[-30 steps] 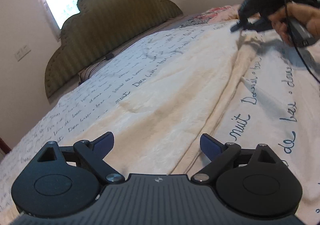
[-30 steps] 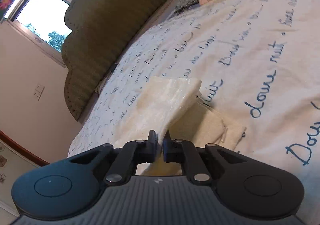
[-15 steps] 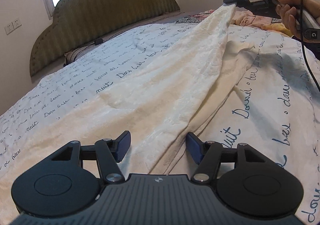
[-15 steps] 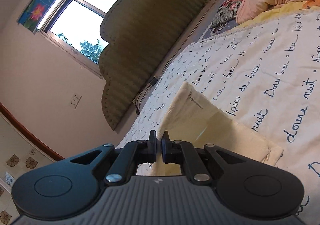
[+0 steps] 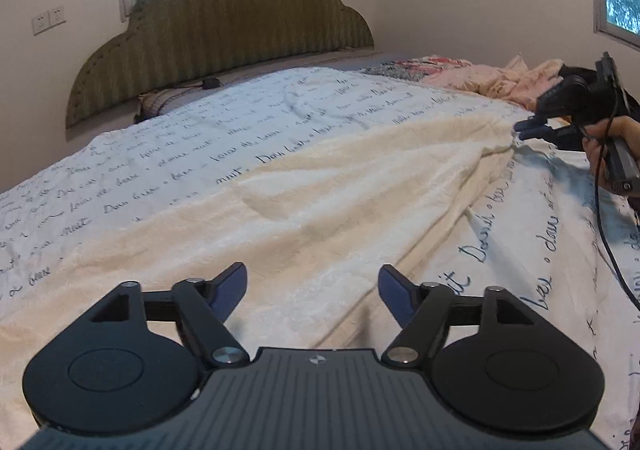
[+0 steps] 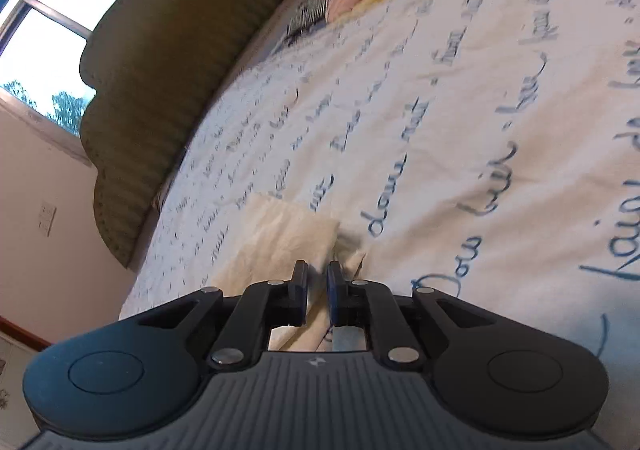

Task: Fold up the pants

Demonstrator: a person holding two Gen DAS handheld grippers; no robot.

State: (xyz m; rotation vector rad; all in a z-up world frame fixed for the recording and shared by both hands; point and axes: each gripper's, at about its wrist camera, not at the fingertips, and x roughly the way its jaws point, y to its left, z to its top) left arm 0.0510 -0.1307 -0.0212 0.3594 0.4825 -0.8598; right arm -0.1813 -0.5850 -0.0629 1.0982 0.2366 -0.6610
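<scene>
Cream fleece pants (image 5: 320, 194) lie stretched across the bed, running from my left gripper to the far right. My left gripper (image 5: 312, 286) is open, its jaws wide apart just above the near end of the pants, holding nothing. My right gripper (image 5: 532, 128) shows at the far right of the left wrist view, pinching the far end of the pants low over the bed. In the right wrist view my right gripper (image 6: 317, 282) is nearly closed with cream cloth (image 6: 288, 234) between the fingers.
The bedspread (image 5: 160, 174) is white with blue script. A green scalloped headboard (image 5: 224, 18) stands at the back. Pink and floral bedding (image 5: 480, 78) is piled at the far right. Windows sit behind the headboard and on the right wall.
My right gripper has lowered the far end of the pants from its raised position down onto the bed. My left gripper stays open, now spread a little wider, over the near end.
</scene>
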